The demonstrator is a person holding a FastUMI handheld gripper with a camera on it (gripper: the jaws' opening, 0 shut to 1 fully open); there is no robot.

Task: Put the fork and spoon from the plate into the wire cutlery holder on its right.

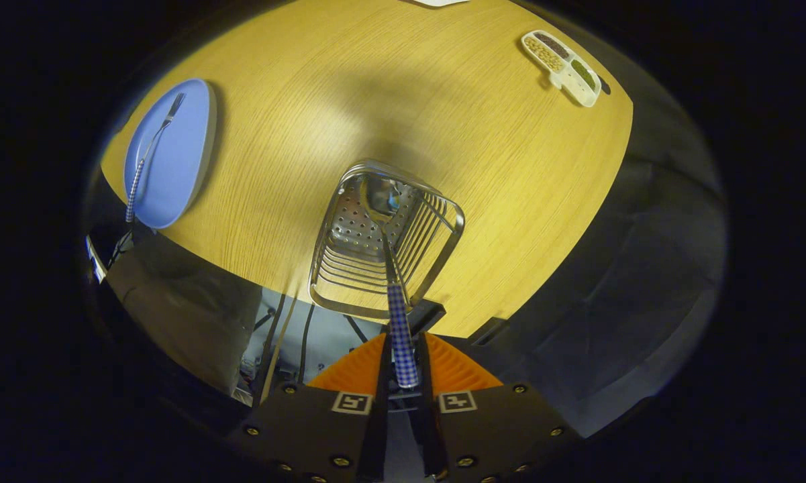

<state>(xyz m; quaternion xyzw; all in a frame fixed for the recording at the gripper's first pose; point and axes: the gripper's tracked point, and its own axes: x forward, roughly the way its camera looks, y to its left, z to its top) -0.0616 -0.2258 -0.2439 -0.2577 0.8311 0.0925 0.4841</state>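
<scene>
Clamping the checked-handled spoon [398, 315], gripper [403, 365] closed, bowl inside the wire cutlery holder [349, 268].

Fork [149, 151] on plate [181, 157], holder [376, 261] right.

The single camera rides on the gripper [403, 365] and looks forward along its two orange fingers [356, 369], which enter at 6 o'clock. The lens is a fisheye: straight table edges bow. The view faces steeply down onto the wooden table [389, 87] from above its near edge. The wire cutlery holder [386, 241] lies closest, at centre just beyond the fingertips, seen into its open top. The blue plate [178, 161] sits farther off at 9 to 10 o'clock; a divided white dish [564, 60] is farthest, at 1 o'clock.
</scene>
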